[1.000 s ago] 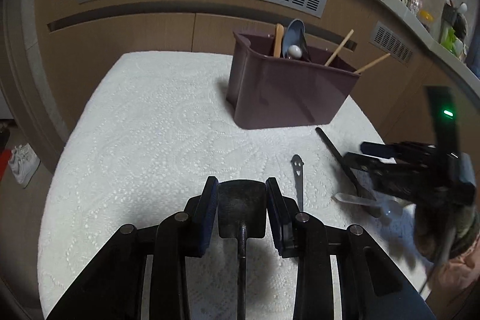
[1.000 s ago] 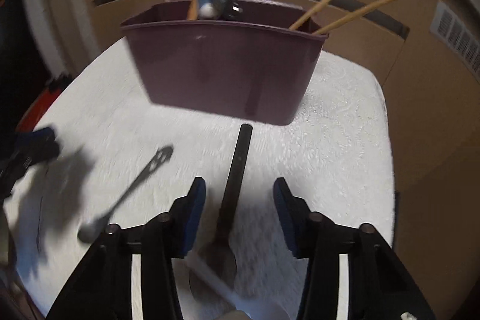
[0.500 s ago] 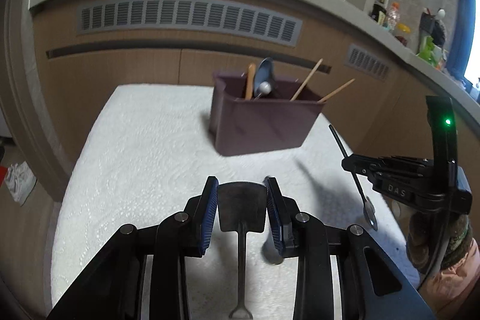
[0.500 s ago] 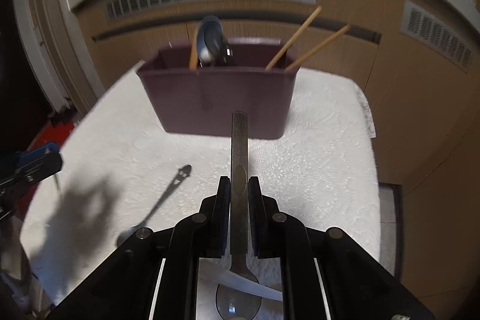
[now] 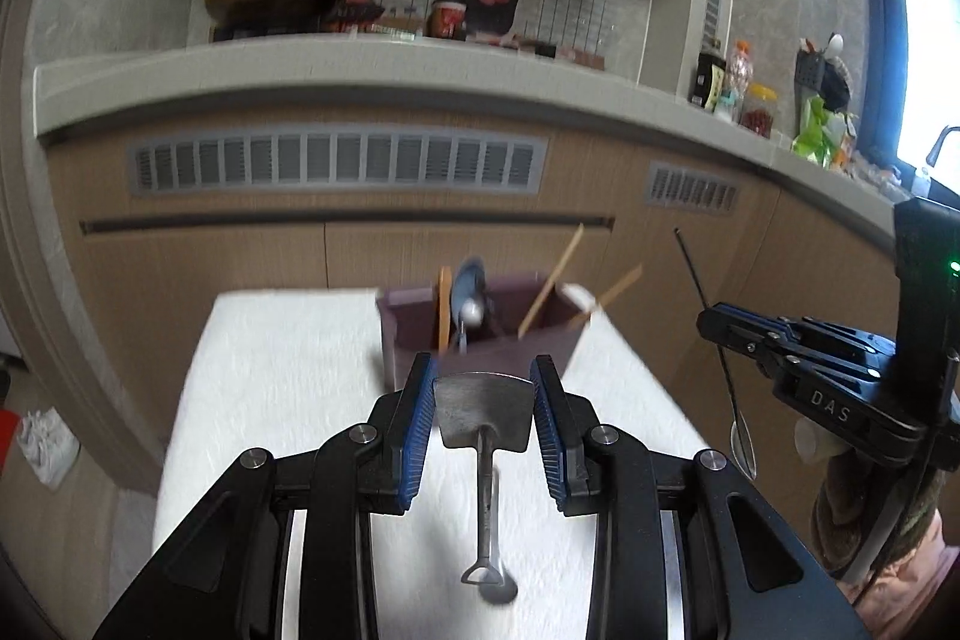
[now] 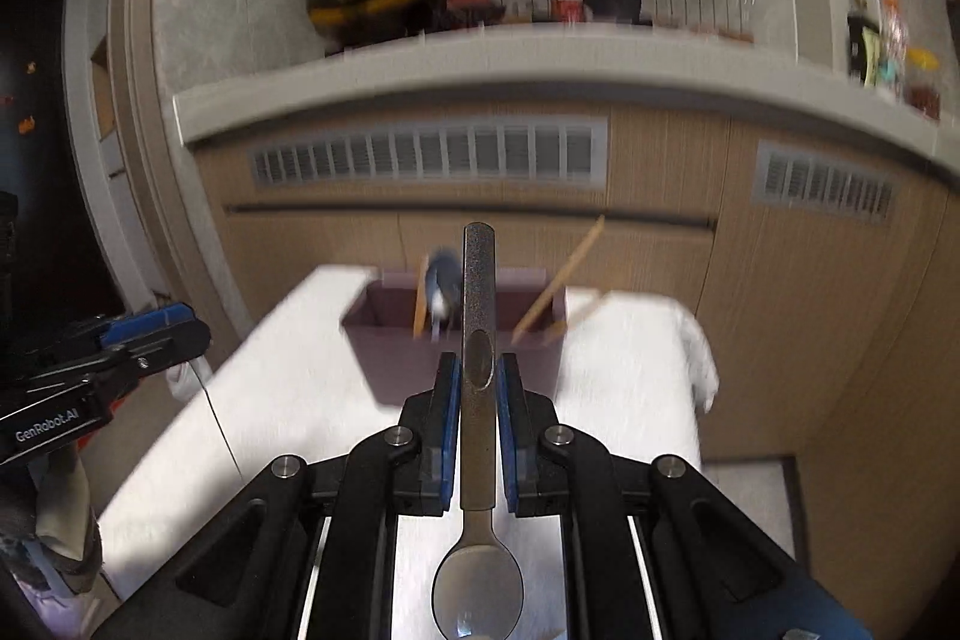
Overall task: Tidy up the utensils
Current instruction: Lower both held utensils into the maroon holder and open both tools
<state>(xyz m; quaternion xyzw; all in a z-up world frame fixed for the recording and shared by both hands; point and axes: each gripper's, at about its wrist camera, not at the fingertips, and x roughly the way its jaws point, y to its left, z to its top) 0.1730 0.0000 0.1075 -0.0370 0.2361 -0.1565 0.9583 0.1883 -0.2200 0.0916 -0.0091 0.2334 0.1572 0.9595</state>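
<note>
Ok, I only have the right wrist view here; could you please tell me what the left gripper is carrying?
Observer: The left gripper is shut on a small metal spatula, with its pads on the two edges of the blade.
Operator: Which way does the handle point?
Observer: Back under the gripper, with its looped end above the white cloth.
Operator: And my spoon, seen from the side?
Observer: The spoon hangs bowl down from the right gripper, right of the purple bin in that view.
</note>
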